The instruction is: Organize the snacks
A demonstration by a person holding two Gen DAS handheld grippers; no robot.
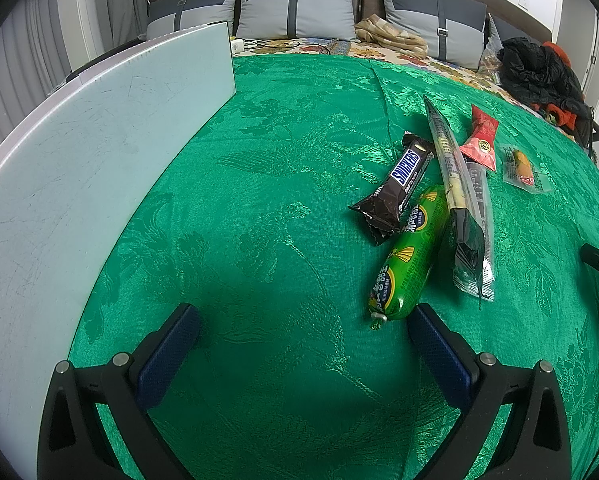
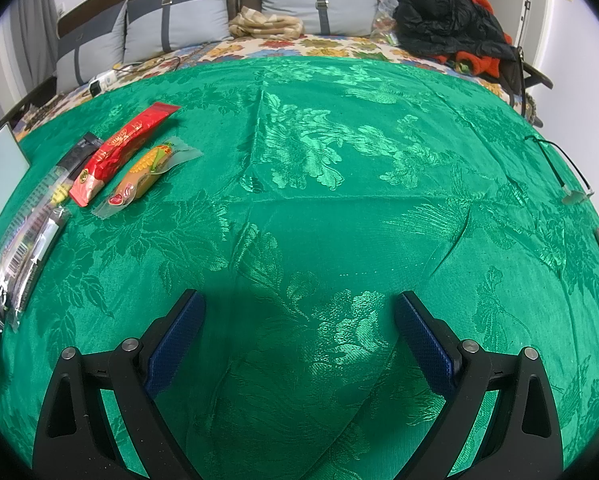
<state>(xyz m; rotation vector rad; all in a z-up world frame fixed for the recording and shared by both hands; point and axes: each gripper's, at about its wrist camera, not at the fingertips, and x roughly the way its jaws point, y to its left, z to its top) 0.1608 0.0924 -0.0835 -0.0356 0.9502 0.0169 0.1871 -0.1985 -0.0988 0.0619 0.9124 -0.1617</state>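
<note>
My left wrist camera sits low over the green cloth [image 1: 259, 200], looking forward between its own fingers toward the pillows [image 1: 295, 8]. A white board [image 1: 79, 152] fills its left side and the snacks lie close, ahead and right. My right wrist camera faces the same way, equally low, but stands further right: the snacks fall at its left edge. Both views share the red packet [image 1: 481, 140] [image 2: 119, 152], the corn sausage [image 1: 523, 168] [image 2: 147, 172], the long clear pack [image 1: 459, 184] [image 2: 31, 224] and the pillows [image 2: 315, 4].
</note>
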